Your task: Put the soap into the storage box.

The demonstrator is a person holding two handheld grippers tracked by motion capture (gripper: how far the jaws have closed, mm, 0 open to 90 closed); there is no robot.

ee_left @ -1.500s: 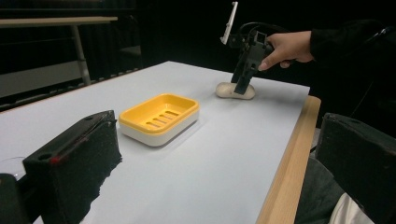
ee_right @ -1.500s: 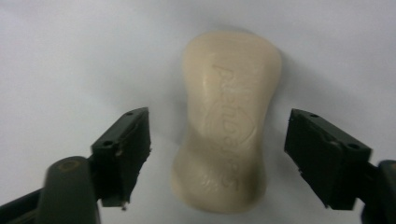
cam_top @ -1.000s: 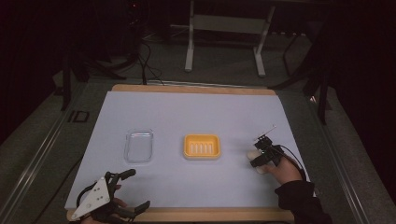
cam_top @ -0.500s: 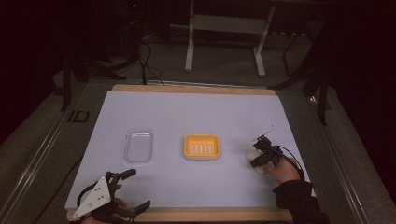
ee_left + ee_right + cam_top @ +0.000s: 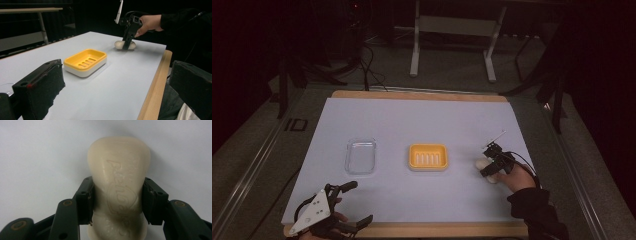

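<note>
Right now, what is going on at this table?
A person sits at a white table with tongs in each hand. The right tongs have just closed on a pale bar of soap that lies on the table, one pad pressed against each side. A yellow soap dish sits in the middle, and a clear plastic lid lies beside it. The left tongs rest open near the table's front edge, holding nothing.

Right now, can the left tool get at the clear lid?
Probably yes: the left tool stands open just short of the clear lid, bare table between them.
</note>
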